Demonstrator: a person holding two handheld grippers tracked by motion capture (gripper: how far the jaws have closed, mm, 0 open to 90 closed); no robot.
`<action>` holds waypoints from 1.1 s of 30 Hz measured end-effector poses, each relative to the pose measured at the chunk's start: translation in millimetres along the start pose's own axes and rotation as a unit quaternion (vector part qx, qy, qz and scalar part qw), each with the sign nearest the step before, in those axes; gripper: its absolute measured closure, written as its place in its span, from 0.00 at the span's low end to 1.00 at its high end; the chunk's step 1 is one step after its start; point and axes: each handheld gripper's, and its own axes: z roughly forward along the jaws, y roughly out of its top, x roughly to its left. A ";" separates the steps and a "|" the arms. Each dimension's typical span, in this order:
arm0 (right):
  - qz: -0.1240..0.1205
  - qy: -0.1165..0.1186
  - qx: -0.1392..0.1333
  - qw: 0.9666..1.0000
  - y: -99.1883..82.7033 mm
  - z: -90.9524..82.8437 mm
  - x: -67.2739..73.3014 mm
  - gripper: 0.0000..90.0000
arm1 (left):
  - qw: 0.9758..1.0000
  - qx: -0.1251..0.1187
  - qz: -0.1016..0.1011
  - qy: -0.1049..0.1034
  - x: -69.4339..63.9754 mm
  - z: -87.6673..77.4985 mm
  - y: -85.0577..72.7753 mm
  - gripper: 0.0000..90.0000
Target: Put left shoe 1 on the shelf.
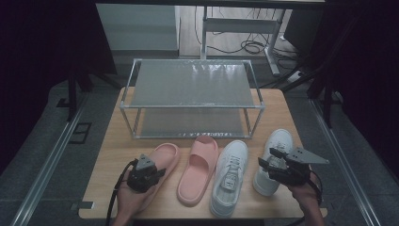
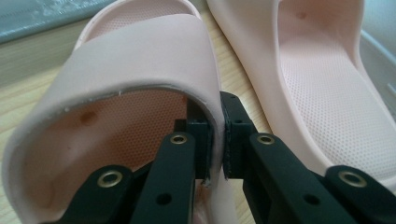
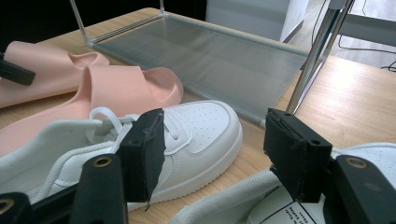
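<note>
Two pink slides and two white sneakers lie in a row on the wooden table (image 1: 278, 109). My left gripper (image 1: 161, 171) (image 2: 218, 135) is shut on the left pink slide (image 1: 165, 154) (image 2: 140, 60), its pads pinching the right side of the strap near the sole. The other pink slide (image 1: 200, 170) (image 2: 317, 70) lies just to its right. My right gripper (image 1: 268, 158) (image 3: 215, 144) stands open over the heel end of the right white sneaker (image 1: 278, 142) (image 3: 373, 156), with nothing pressed between its pads. The left white sneaker (image 1: 230, 176) (image 3: 196, 130) lies between the slide and that sneaker.
A two-tier metal shoe rack (image 1: 190, 84) (image 3: 210, 60) with grey mesh shelves stands at the back of the table, both shelves bare. A desk frame and cables (image 1: 249, 46) sit on the floor behind it. Bare wood lies right of the rack.
</note>
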 end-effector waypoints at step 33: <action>-0.001 -0.003 -0.006 1.000 1.8 -5.0 -1.3 0.43 | 0.999 -0.033 0.027 0.025 17.4 4.9 81.0 0.94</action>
